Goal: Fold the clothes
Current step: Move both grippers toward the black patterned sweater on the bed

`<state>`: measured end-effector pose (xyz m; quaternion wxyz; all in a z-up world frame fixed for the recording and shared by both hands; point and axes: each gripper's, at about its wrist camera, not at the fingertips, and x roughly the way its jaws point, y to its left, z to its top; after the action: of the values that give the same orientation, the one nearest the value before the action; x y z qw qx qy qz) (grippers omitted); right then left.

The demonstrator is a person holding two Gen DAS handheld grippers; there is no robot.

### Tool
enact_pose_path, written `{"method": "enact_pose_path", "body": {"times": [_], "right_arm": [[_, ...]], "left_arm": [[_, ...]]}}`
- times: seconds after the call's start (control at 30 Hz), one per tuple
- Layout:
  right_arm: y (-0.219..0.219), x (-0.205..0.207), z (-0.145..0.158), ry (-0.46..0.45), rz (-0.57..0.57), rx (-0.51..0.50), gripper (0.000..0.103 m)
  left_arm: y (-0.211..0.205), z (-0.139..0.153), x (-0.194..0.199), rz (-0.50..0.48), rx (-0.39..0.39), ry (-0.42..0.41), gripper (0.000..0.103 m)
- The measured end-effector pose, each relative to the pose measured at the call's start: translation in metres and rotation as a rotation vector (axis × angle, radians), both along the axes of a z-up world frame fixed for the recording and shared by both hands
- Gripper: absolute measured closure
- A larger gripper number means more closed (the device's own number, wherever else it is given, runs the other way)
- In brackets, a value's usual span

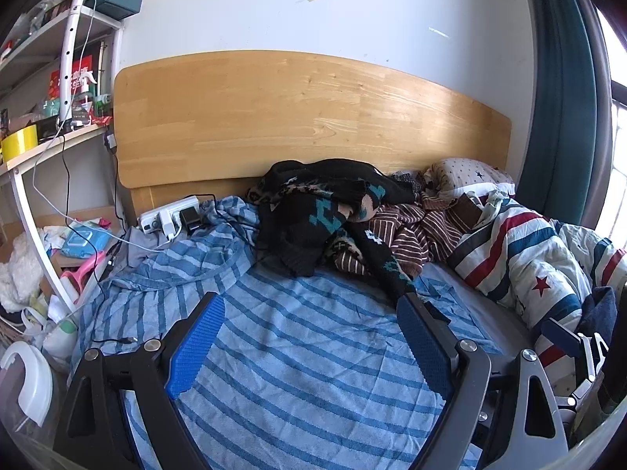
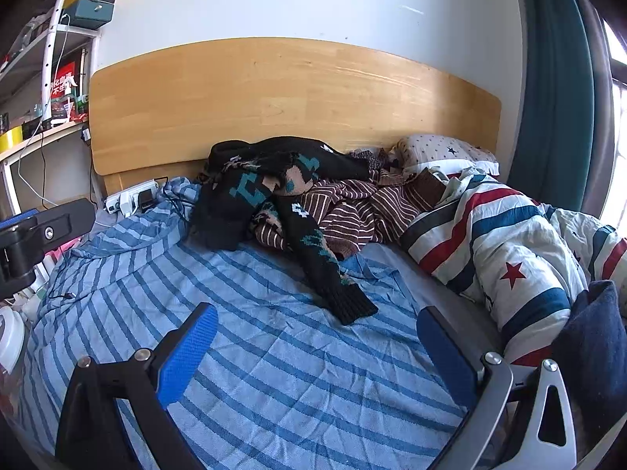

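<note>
Hovering over a wrinkled blue-striped sheet (image 2: pixel 274 352) on the bed: left tongs (image 1: pixel 309 313) and right tongs (image 2: pixel 317 325), both spread wide with ribbed blue pads, gripping nothing. Lying heaped against the wooden headboard (image 1: pixel 298 117): black knit sweater (image 2: pixel 250 192) with teal blocky pattern, over a brown pinstriped garment (image 2: pixel 352 207). Showing on the shelf (image 1: pixel 47 145): a red label, writing illegible.
</note>
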<state>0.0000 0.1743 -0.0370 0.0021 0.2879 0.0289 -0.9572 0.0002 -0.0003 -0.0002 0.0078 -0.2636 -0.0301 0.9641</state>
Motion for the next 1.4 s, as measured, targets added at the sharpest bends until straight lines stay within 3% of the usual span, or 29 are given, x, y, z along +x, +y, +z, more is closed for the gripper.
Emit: {"method": "enact_pose_path", "body": {"times": [0.23,0.93,1.2,1.4], "right_arm": [[-0.006,0.002,-0.003,0.026,0.012,0.024,0.000],[-0.006,-0.001,-0.007,-0.022,0.013,0.016,0.000],[-0.005,-0.003,-0.008,-0.026,0.007,0.013,0.000],[0.002,-0.009,-0.012,-0.037,-0.016,0.003,0.000]], "left_arm": [[-0.003,-0.002,0.001,0.012,0.014,-0.003,0.014],[-0.008,-0.012,0.002,0.018,0.031,-0.031,0.014],[-0.019,-0.020,-0.011,0.038,0.131,-0.094,0.014],[-0.020,-0.025,-0.020,0.016,0.143,-0.097,0.014]]}}
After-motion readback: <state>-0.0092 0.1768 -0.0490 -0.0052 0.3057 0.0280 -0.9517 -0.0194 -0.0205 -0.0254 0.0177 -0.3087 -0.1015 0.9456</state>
